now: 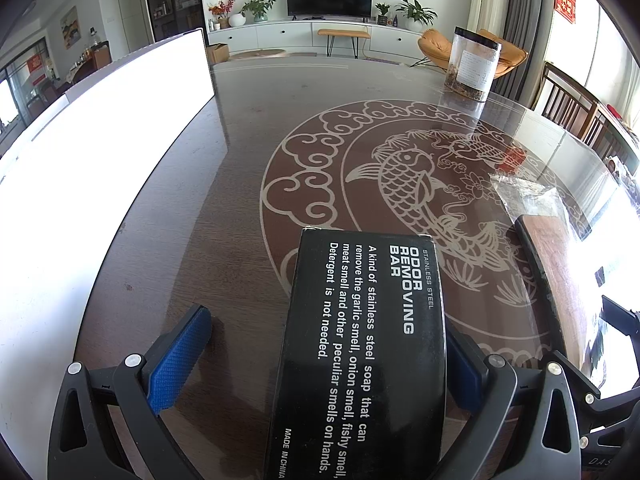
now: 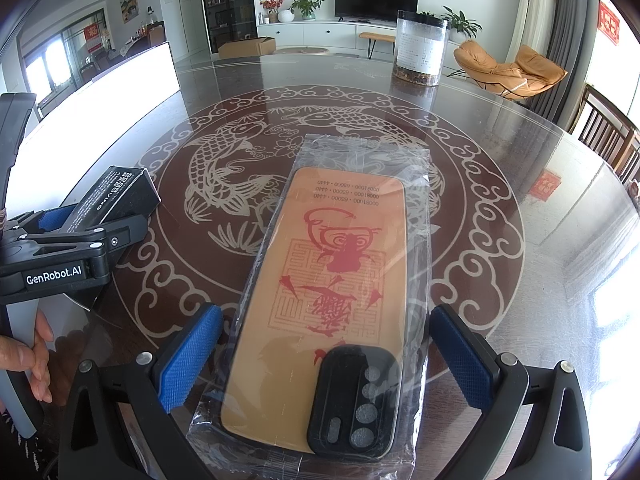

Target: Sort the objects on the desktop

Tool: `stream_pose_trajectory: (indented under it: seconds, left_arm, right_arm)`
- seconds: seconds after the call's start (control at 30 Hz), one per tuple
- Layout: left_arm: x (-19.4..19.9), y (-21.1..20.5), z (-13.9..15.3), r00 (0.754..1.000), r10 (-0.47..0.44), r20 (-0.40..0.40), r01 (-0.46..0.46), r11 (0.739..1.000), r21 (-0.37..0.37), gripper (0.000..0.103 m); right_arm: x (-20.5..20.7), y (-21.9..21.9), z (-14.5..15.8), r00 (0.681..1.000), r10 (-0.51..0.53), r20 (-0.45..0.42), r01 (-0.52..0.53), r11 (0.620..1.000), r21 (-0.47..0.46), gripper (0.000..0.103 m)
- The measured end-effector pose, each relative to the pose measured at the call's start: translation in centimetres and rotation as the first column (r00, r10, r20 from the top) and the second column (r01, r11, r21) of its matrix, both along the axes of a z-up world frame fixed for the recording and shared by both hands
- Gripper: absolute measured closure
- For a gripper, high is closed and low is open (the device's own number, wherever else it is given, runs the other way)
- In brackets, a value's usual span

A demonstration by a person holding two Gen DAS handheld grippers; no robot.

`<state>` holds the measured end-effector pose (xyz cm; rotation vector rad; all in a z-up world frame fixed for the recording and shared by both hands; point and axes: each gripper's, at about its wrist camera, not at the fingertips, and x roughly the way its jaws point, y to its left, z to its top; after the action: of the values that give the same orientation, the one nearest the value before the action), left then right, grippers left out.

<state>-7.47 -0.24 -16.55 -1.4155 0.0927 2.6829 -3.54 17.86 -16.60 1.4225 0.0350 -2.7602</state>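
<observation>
Left gripper (image 1: 320, 356) w/ jaws spread wide: the black box (image 1: 360, 344) lies between them, lower centre of the left wrist view. Right pad looks up against the box's edge, left pad (image 1: 180, 356) well clear w/ bare table between. So not clamped; it is either lining up for a grasp or just let go, can't tell which. In the right wrist view the same box (image 2: 116, 196) sits at left, one end tilted up off the table in that gripper's fingers, so it may be resting partly on the tool rather than flat.

Right gripper (image 2: 326, 360) also released: both blue pads (image 2: 192, 356) stand apart from the bagged phone case (image 2: 328, 300), which lies flat on the glass table (image 2: 500, 160), lower centre of frame, camera cutout nearest the lens. Bag's loose plastic spreads past the case on both sides, so a squeeze would probably catch film first; slippery, I'd judge.

Jar (image 2: 420, 48) stands upright at upper right of centre, well apart from both items. White board (image 1: 100, 152) fills upper left, likely the drop zone but not certain. A hand (image 2: 32, 356) holds the left tool's grip at lower left edge.

Sorting looks barely begun: both items on the table, neither firmly gripped.
</observation>
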Motion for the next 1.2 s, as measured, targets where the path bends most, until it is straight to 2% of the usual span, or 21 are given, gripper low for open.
stream_pose_trajectory:
  seconds: [1.2]
  left_arm:
    - [0.00,-0.28,0.10,1.000,0.004,-0.001,-0.004,1.000,-0.001,0.000]
  right_arm:
    - [-0.03,-0.04,-0.05,1.000,0.000,0.000,0.000,1.000,0.000,0.000]
